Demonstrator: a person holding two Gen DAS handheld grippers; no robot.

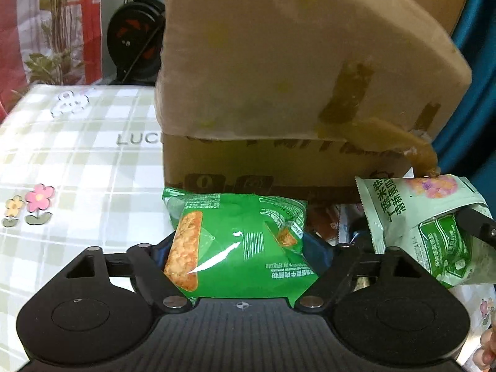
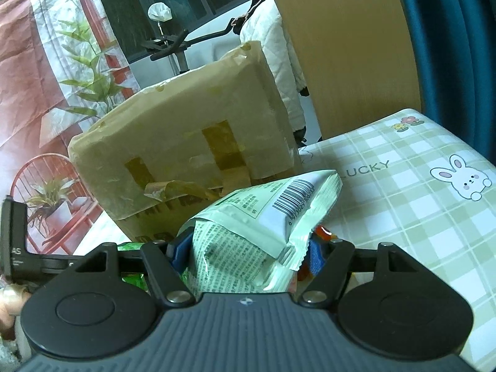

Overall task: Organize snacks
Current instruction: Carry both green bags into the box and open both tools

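Beside the cardboard box (image 1: 279,71), the left gripper (image 1: 238,245) straddles a bright green snack bag (image 1: 241,248), grip unclear, while the right gripper (image 2: 248,248) pinches a pale green snack bag (image 2: 248,235). Both bags appear mid-transfer; each next needs lifting over the box's rim.

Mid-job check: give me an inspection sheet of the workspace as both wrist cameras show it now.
Surface: green-checked tablecloth with bunny and flower prints.
Job's things: bright green snack bag; pale green snack bag; cardboard box, flap raised, tape peeling.
Clutter: small wrappers behind the bags.
Grippers: left gripper around the bright green bag; right gripper closed on the pale green bag.
Cables: nothing seen.
Surroundings: exercise bike, blue curtain, plant-print backdrop.
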